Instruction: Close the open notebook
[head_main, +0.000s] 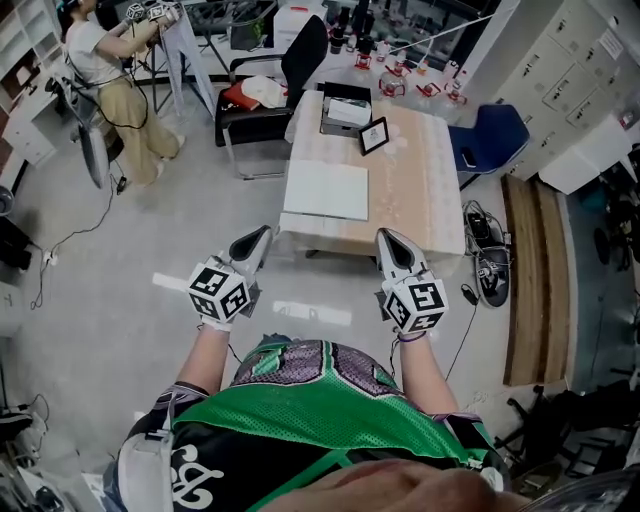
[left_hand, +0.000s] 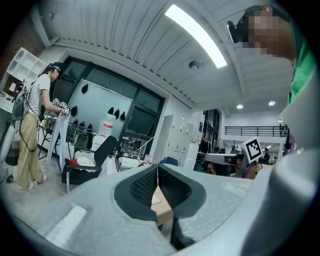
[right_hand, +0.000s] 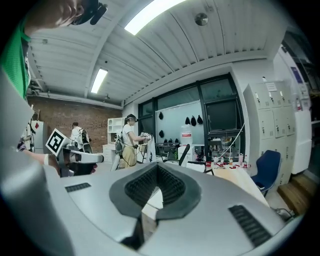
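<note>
A white notebook (head_main: 326, 190) lies flat at the near left part of the light wooden table (head_main: 425, 190); I see one white face and no fold. Both grippers hover over the floor just short of the table's near edge, pointing at it. My left gripper (head_main: 263, 234) is shut and empty, below the notebook's left corner. My right gripper (head_main: 386, 237) is also shut and empty, a little right of the notebook. In the left gripper view the left gripper (left_hand: 157, 168) has its pads touching. The right gripper (right_hand: 157, 168) in its own view has its tips together too.
A small framed stand (head_main: 374, 135) and a box (head_main: 346, 108) sit on the table's far end. A black chair (head_main: 275, 85) stands to its left, a blue chair (head_main: 490, 135) to its right. A person (head_main: 110, 70) works at far left. Cables (head_main: 487, 262) and a wooden board (head_main: 535, 280) lie at right.
</note>
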